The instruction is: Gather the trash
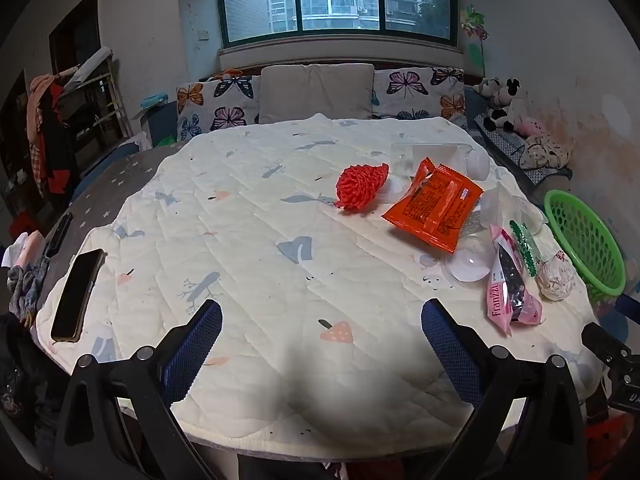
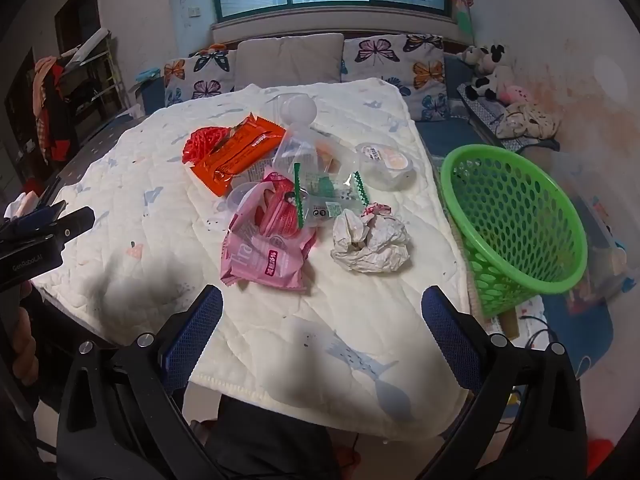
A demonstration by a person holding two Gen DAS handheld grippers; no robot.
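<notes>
Right wrist view showed the trash heaped on the quilted tabletop (image 2: 120, 216): a pink wrapper (image 2: 266, 248) beside a crumpled white paper ball (image 2: 370, 242), an orange packet (image 2: 236, 152) and red foam net (image 2: 202, 142) behind them, clear plastic packaging (image 2: 320, 168) between. A green basket (image 2: 516, 220) stood tilted just off the tabletop's right edge. The right gripper (image 2: 322, 312) hung over the near edge, jaws wide apart and empty; the left gripper (image 1: 322, 328) likewise, a phone (image 1: 76, 296) lying far left
</notes>
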